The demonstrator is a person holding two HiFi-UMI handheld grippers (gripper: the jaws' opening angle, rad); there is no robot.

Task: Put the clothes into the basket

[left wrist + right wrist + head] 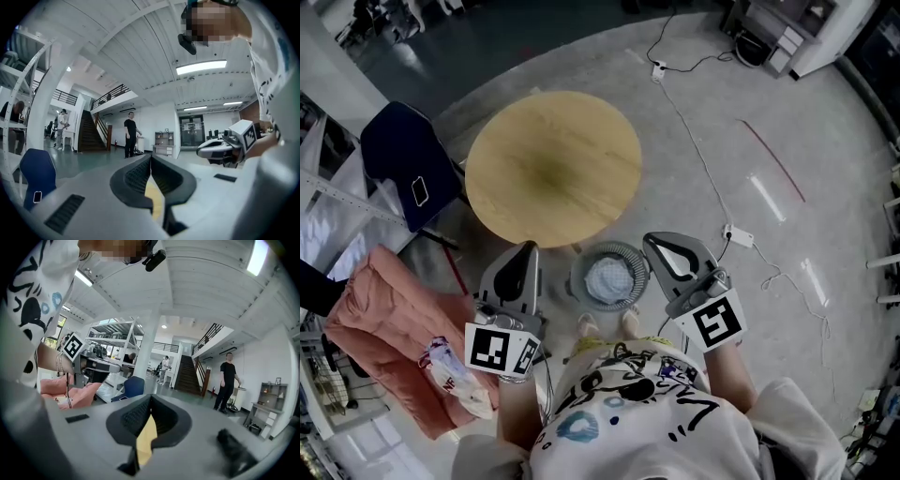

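— Concrete floor (825,141) beneath a round table (553,169). What lies at far left?
— Pink clothes (384,319), near a blue chair (403,150).
— And next, moving rightward?
— First the left gripper (525,253), jaws together, nothing held. Then the basket (579,281), on the floor between both grippers, containing a pale cloth (609,279). Last the right gripper (654,244), jaws likewise together, empty.
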